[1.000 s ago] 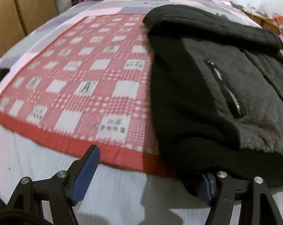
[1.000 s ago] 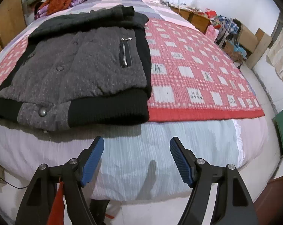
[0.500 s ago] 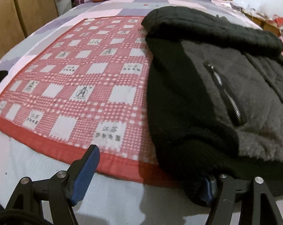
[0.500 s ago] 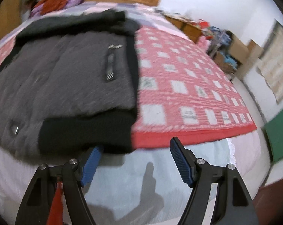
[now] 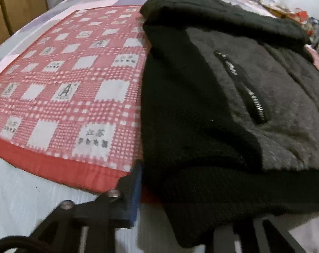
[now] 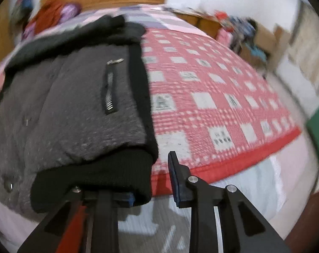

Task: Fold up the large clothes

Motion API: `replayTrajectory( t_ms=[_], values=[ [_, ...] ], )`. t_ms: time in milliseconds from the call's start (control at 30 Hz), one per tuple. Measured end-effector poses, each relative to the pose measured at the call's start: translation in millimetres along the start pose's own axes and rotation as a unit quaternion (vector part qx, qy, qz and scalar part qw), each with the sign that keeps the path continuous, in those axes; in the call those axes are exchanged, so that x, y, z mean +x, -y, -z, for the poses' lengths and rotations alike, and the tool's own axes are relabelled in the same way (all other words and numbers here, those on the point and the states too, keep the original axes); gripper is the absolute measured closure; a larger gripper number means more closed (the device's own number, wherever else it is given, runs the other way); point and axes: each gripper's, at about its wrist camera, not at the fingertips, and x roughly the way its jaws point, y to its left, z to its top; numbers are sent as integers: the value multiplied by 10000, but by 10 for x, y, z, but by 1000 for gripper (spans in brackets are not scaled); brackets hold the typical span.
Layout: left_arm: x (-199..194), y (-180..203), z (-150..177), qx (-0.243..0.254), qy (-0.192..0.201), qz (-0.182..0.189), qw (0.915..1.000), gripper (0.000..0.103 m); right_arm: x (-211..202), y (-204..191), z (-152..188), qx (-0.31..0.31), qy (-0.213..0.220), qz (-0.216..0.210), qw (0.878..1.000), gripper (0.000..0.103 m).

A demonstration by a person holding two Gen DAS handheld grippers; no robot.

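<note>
The left gripper, at the lower middle of its frame and pitched steeply down, is closing on the ribbed black hem of the dark grey woolly jacket with black knit trim; its right finger is hidden under the cloth. The right gripper, equally tilted at the bottom centre, is closing too, hem corner between the pads, contact unclear through blur. The jacket lies folded on the red-and-white checked woven blanket across the bed.

Red checked blanket, white squares with "A" logo, Chinese characters "江苏"
</note>
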Motion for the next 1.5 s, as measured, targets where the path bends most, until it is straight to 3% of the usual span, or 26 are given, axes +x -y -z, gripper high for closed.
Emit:
replayTrajectory(
  t_ms=[100,200,267,567,633,767,833,933,1100,1167,1200,1333,1500],
  values=[
    [-44,38,30,47,-6,62,10000,76,-35,-58,22,-67,-22,-110,9999,88],
    [-25,41,7,78,-79,84,9999,80,-18,-158,53,-259,-84,-146,9995,90],
    [-133,11,-49,-2,50,174,9998,82,-18,-77,21,-28,-119,-204,9997,92],
    [-501,-33,-165,77,219,357,9991,86,-493,49,-102,-57,242,-488,9985,99],
    [-585,-49,-152,109,223,365,9990,96,-588,65,-131,-71,319,-529,9981,99],
    [-735,-124,-1,175,86,373,9991,96,-744,69,-161,-98,413,-621,9972,99],
    [-712,-151,96,285,-69,321,9991,97,-802,52,-145,-192,425,-637,9969,100],
    [-570,-242,100,37,-35,244,9997,99,-748,31,-74,-326,296,-590,9973,99],
    [-378,-126,36,192,-121,537,9983,98,-642,-83,-49,-441,262,-586,9970,99],
    [-510,-29,105,393,-29,579,9975,95,-623,-77,-75,-372,256,-615,9971,99],
    [-610,30,171,520,15,558,9971,88,-619,-70,-80,-352,254,-625,9971,99],
    [-812,196,382,754,132,357,9964,41,-617,-60,-98,-373,261,-639,9969,99],
    [-643,329,327,939,122,13,9955,40,-664,-33,-160,-327,352,-719,9963,99]
  ],
)
